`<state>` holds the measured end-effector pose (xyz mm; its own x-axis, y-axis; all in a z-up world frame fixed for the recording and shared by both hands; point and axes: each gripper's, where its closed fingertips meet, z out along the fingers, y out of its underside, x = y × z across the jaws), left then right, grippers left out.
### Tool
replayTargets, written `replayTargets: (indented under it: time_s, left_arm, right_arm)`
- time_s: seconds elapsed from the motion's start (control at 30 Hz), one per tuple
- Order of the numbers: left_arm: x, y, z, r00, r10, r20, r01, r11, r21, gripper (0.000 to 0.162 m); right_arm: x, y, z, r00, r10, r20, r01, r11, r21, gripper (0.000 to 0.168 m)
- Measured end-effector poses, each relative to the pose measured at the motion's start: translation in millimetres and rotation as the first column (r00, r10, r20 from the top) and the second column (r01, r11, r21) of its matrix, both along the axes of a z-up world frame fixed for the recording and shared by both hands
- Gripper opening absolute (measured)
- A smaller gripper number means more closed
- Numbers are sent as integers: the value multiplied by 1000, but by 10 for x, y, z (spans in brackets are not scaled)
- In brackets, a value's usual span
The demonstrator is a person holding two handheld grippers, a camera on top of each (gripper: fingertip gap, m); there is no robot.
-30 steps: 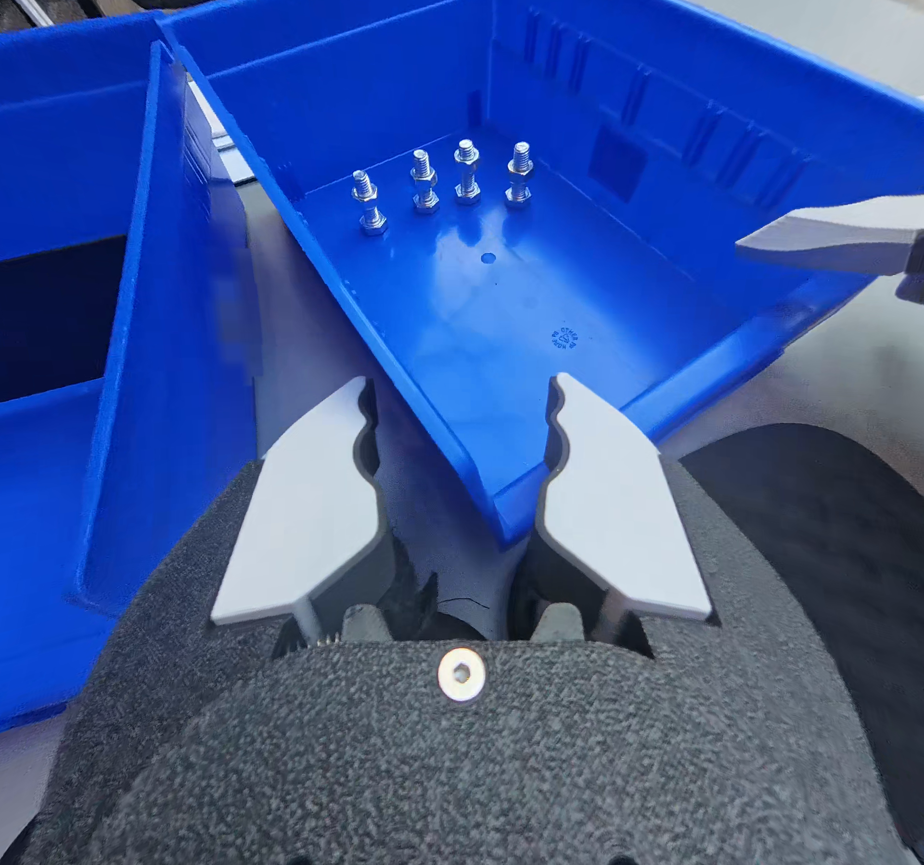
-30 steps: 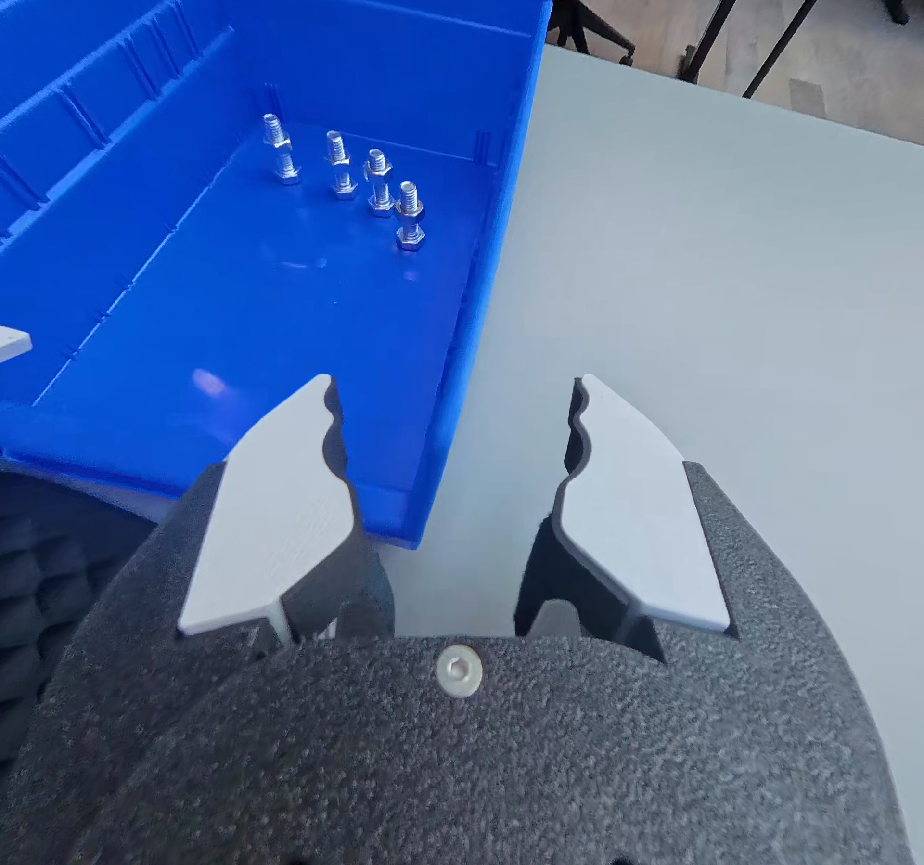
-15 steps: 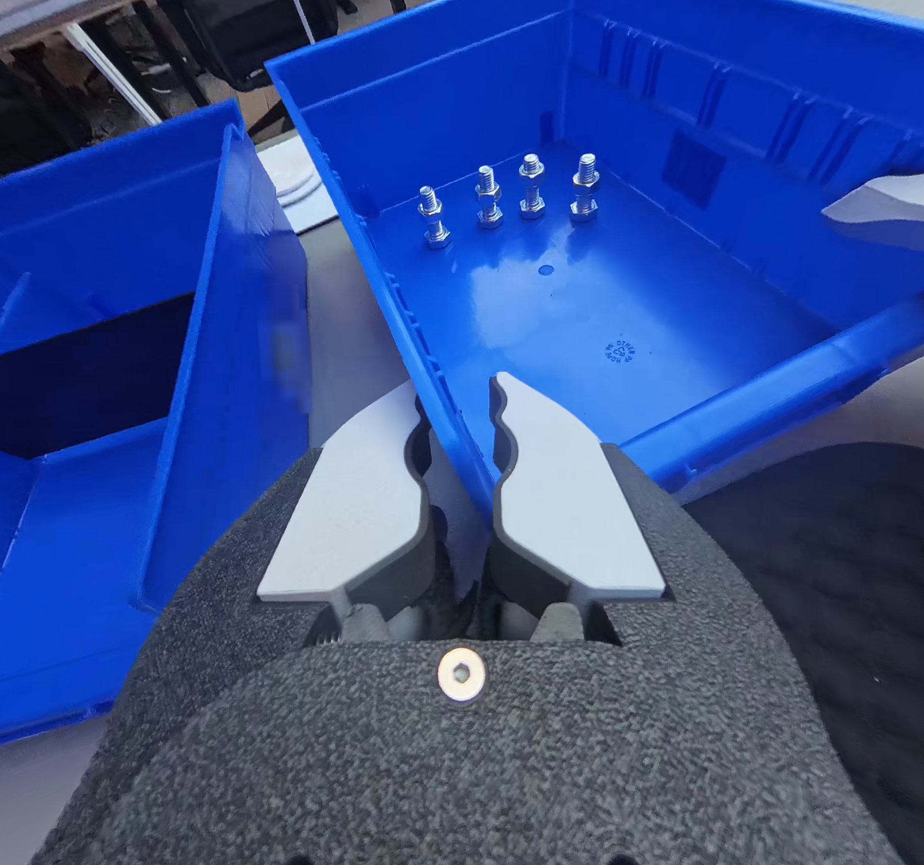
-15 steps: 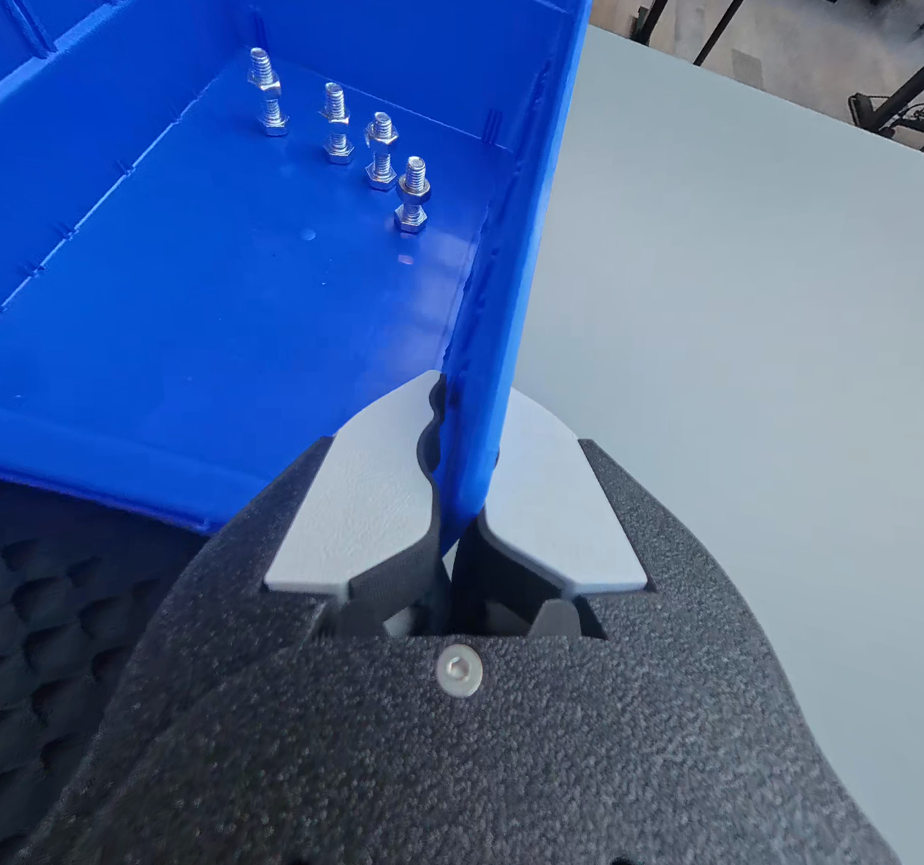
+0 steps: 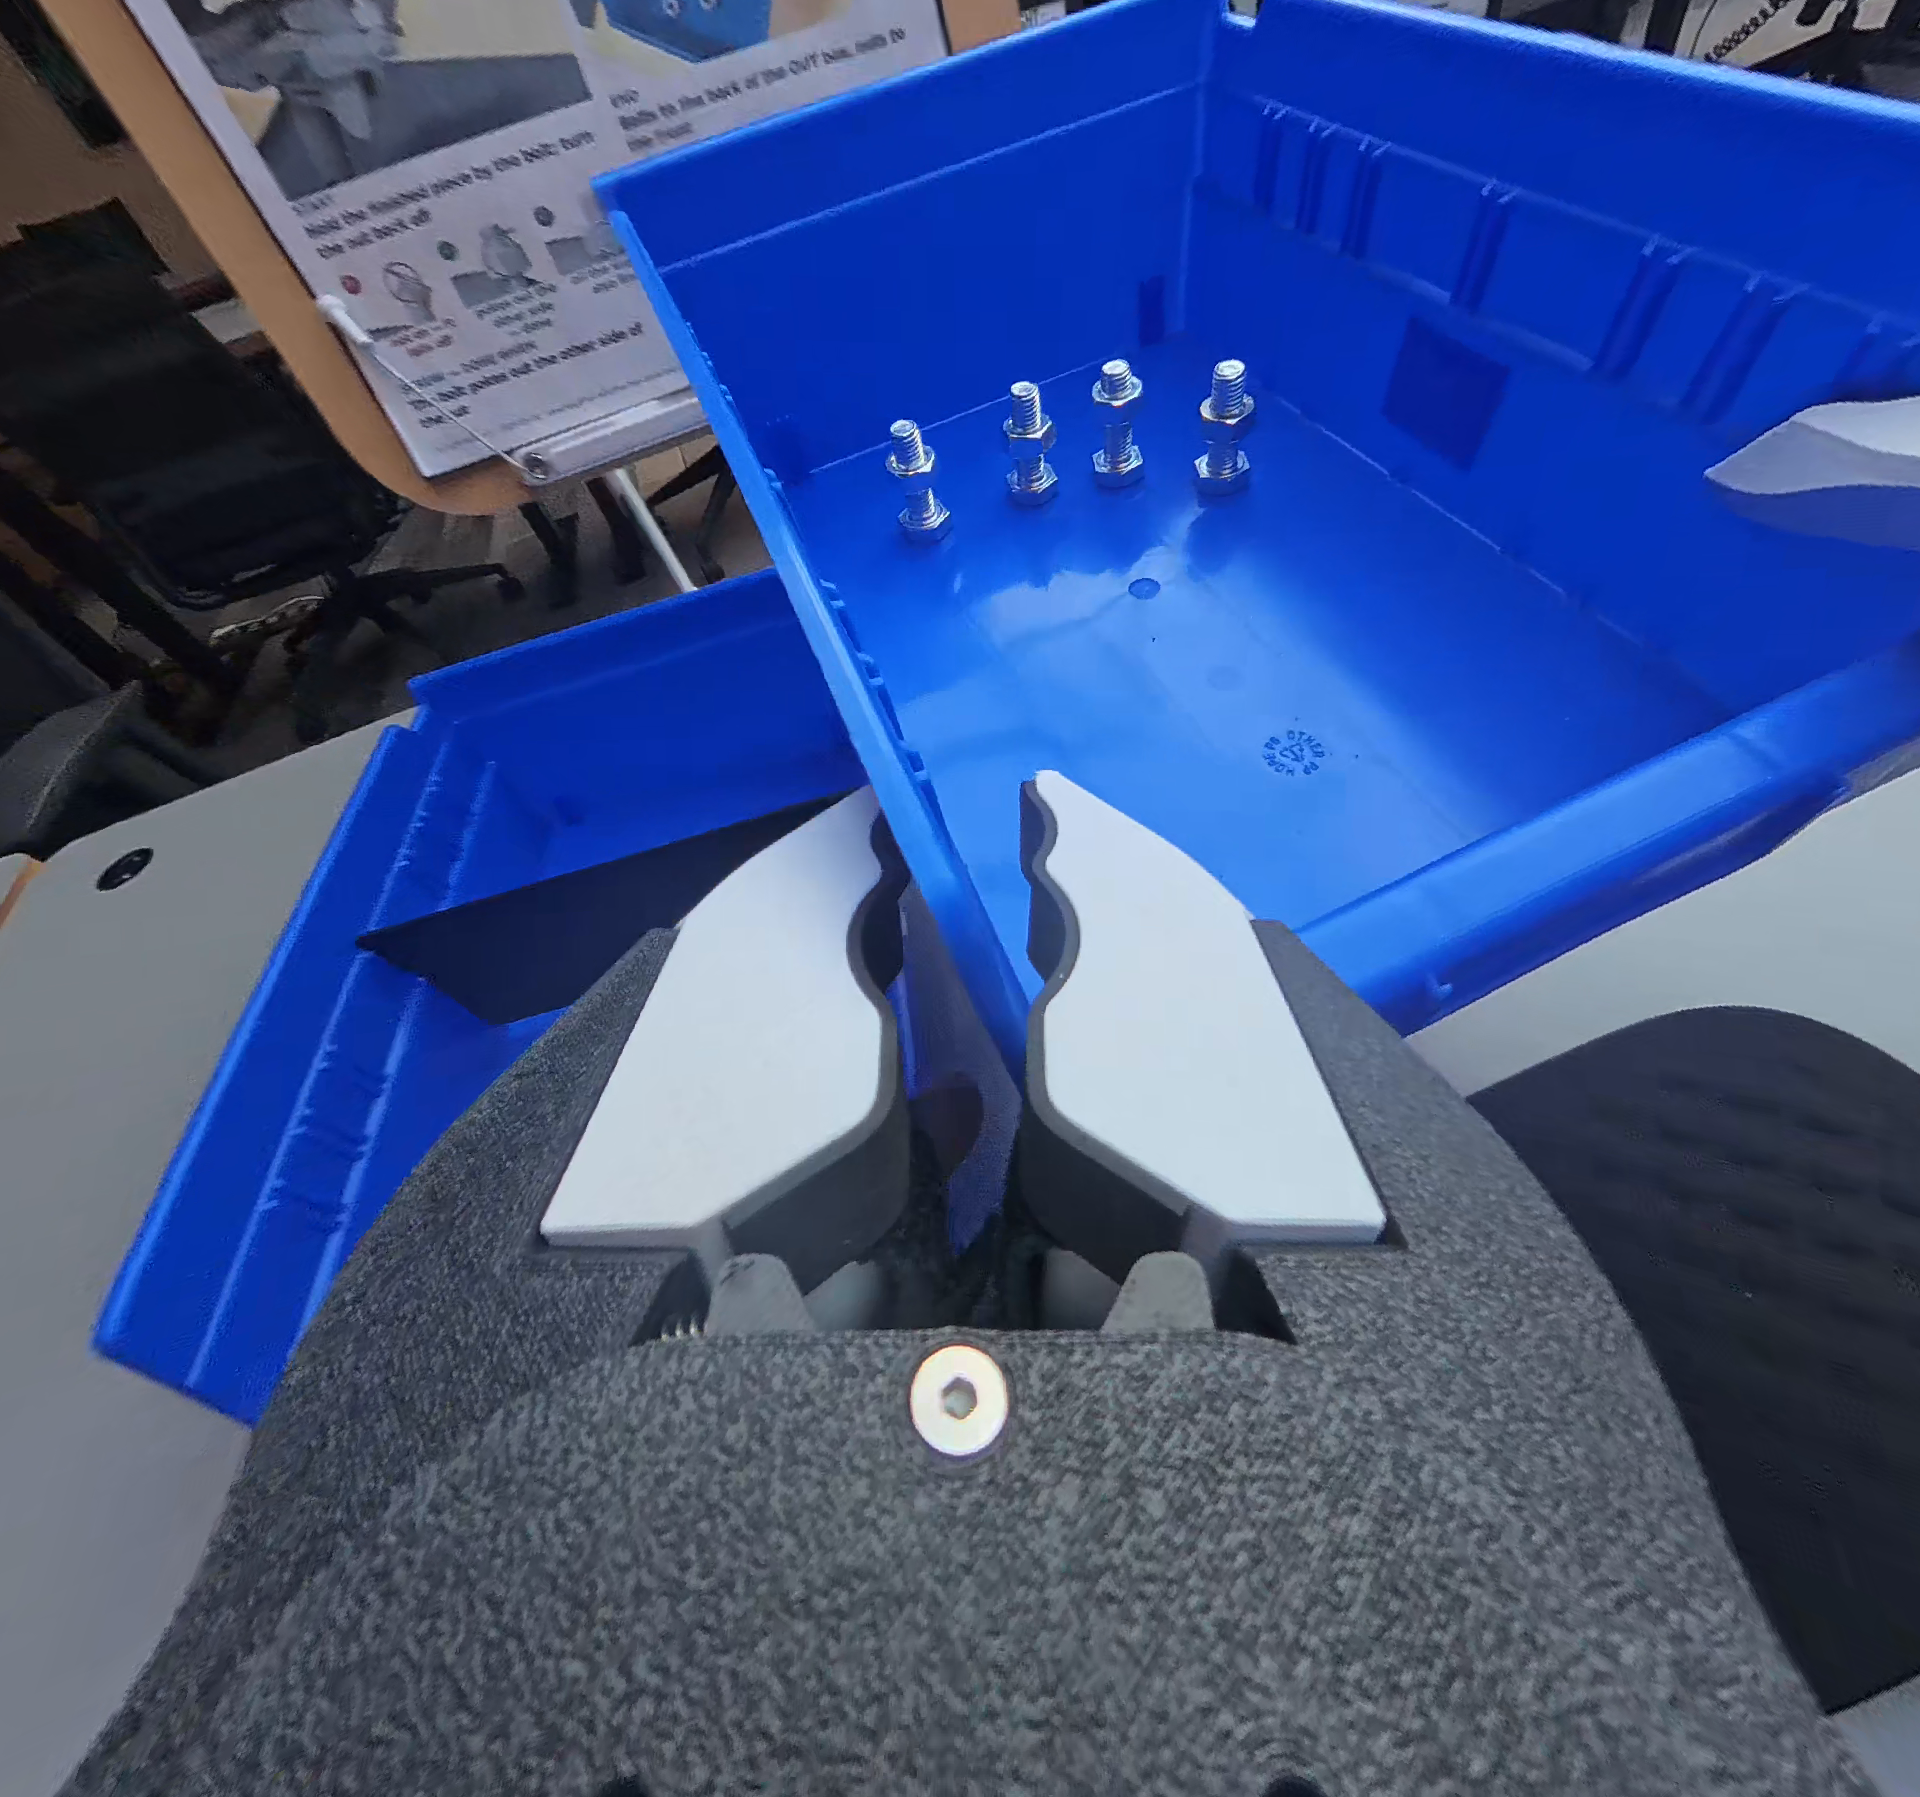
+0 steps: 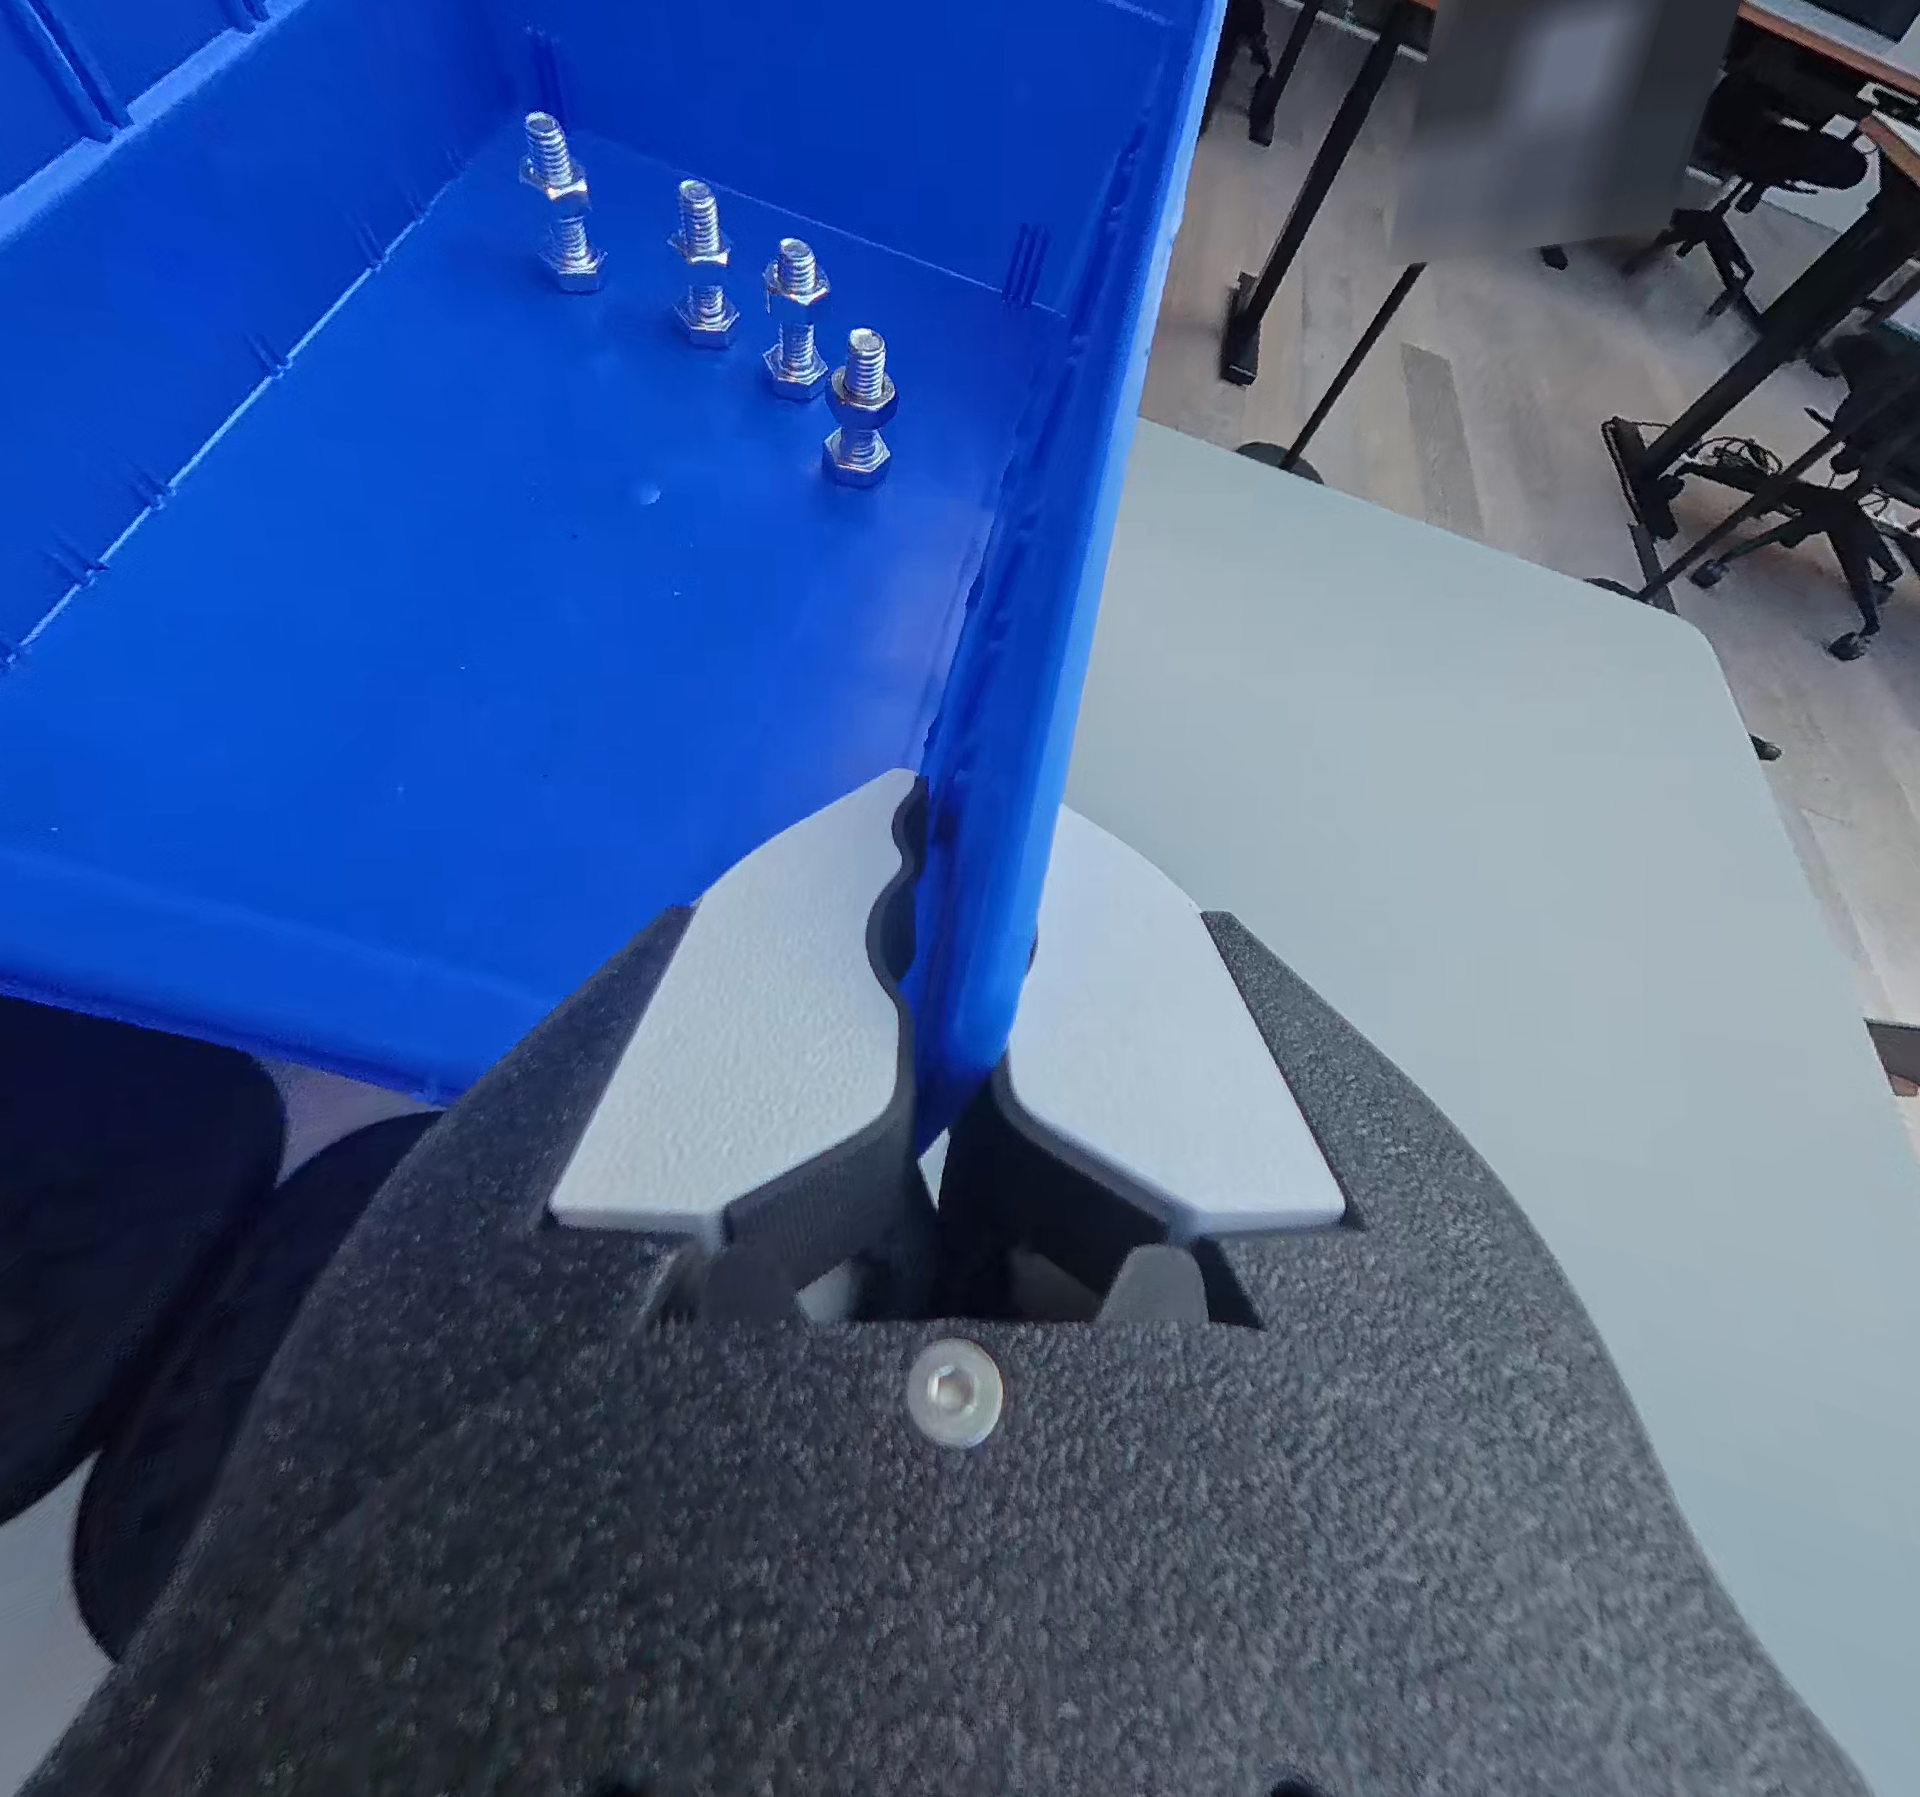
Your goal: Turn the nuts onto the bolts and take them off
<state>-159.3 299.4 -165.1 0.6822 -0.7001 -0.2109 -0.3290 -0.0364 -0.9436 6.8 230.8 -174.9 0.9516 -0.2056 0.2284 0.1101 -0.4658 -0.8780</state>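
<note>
At the far end of the blue bin [image 5: 1299,667], four bolts [image 5: 1070,443] stand upright in a row through the floor, each with a nut [image 6: 707,246] threaded partway up its shank and another hex piece at its base, touching the bin floor; whether that lower piece is a bolt head or a second nut, cannot tell. Left gripper [image 5: 956,874] is closed down on the bin's left side wall, one finger inside and one outside. Right gripper [image 6: 971,874] is clamped the same way on the right side wall, wall pinched between its pads. Bin looks raised and tilted off the grey tabletop [image 6: 1403,812], held by both walls. A second blue bin [image 5: 436,916] sits just beside it on the left, with a dark foam pad [image 5: 1714,1280] near the front right. An instruction board [image 5: 468,168] stands behind. Progress judgement: nuts sit on all four bolts, so threading-on appears done or partly done; none is off. Neither gripper is on any nut or bolt, so this step is bin handling, with the unscrewing likely ahead.
</note>
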Motion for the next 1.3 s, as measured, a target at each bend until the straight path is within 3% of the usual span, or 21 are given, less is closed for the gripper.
replayTargets:
  time_s: [0.3,0.7,1.0,1.3]
  left_arm:
    - [-1365,293,306,986,168,19,-169,984,60,19]
    - [-3499,610,218,886,462,26,-463,884,67,18]
    - [-4409,734,-250,818,575,21,-575,817,30,17]
    - [-4501,900,-888,830,557,28,-556,830,-45,17]
  right_arm:
    - [-1311,617,247,985,171,-2,-170,985,42,6]
    - [-3409,1515,28,882,469,-57,-466,883,47,7]
    - [-4286,1817,-477,829,554,-83,-555,832,14,6]
    - [-4329,1947,-1021,844,530,-82,-534,844,-47,6]
